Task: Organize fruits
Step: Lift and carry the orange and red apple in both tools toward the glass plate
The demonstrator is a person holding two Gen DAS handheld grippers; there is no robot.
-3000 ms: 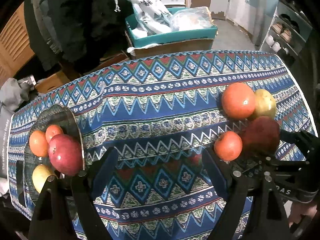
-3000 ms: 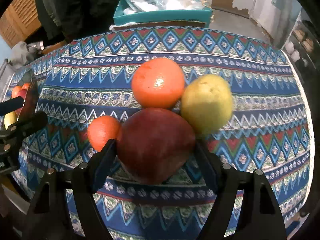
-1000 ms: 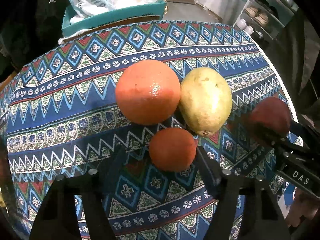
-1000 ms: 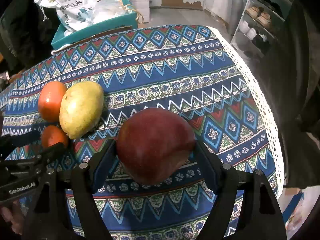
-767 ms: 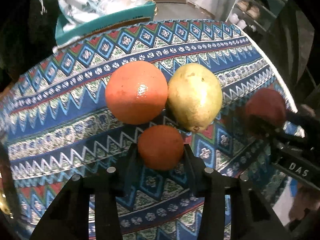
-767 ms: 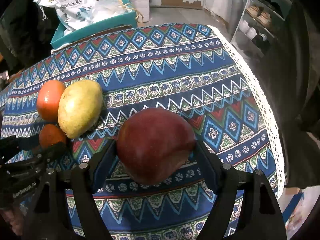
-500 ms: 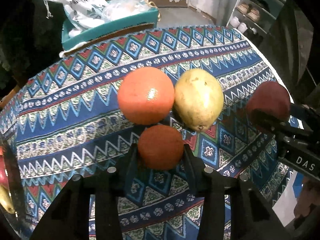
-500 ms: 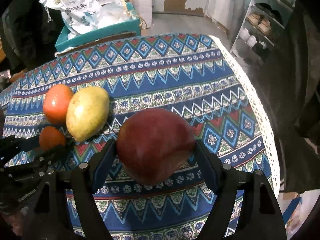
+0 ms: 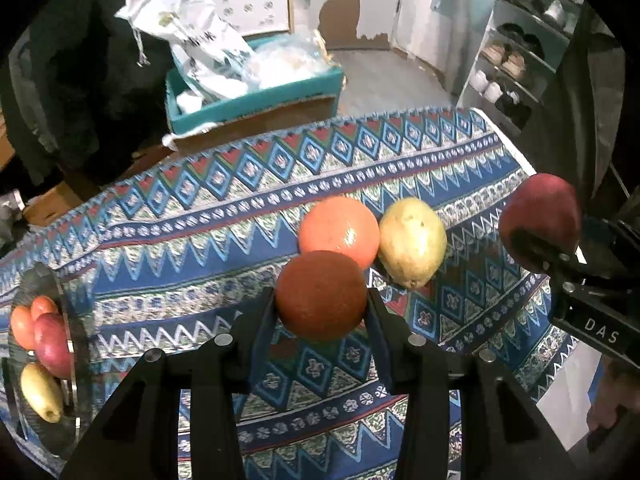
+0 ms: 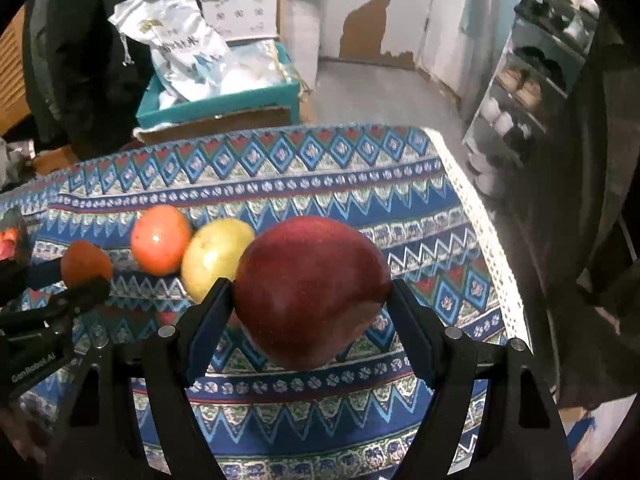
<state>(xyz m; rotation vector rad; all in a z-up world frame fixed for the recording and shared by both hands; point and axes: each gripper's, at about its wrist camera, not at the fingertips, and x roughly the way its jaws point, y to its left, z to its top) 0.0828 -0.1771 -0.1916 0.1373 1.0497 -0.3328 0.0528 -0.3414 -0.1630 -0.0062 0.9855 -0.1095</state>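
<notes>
1. The left gripper [image 9: 322,308] was clamped on a small orange [image 9: 321,295], held clear above the patterned tablecloth [image 9: 200,216]
2. The right gripper [image 10: 312,304] pinched a red apple [image 10: 312,292] across its width, likewise raised off the cloth
3. A large orange [image 9: 339,230] and a yellow pear [image 9: 412,242] remained on the cloth, touching each other
4. The glass plate [image 9: 76,344], already bearing fruit, lay at the far left edge of the left wrist view, well apart from both held fruits
5. Judgement: the plate lay to the left of both grippers, the left hand being the nearer; its orange appeared due for delivery first, the apple crossing farther
</notes>
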